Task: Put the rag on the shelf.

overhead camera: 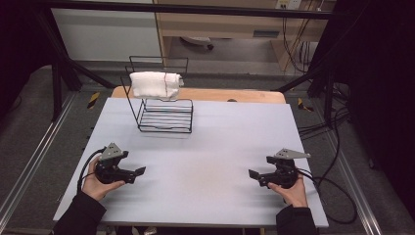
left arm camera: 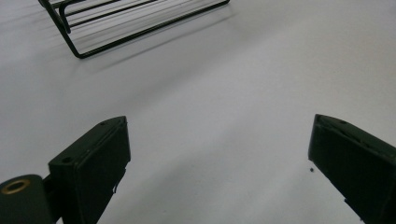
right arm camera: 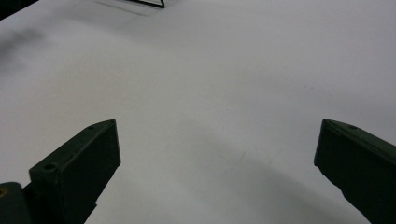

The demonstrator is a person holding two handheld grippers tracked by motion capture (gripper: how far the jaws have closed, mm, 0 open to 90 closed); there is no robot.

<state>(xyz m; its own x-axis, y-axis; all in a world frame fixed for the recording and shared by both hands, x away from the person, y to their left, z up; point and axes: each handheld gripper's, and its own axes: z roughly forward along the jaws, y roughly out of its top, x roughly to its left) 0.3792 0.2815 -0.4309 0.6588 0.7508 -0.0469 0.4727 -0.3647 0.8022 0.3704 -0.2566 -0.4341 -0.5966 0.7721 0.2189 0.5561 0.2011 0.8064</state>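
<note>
Both grippers' jaws wide — bare table (overhead camera: 205, 161) between | rack (overhead camera: 164, 115) far edge

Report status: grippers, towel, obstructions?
Left gripper and right gripper open, empty, low over table. Towel draped on wire rack. Nothing between.

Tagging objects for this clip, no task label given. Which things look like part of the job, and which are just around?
Likely in the job:
towel, draped over the rack's top
wire rack
left gripper, open
right gripper, open

Just around:
table
cables on the floor
</note>
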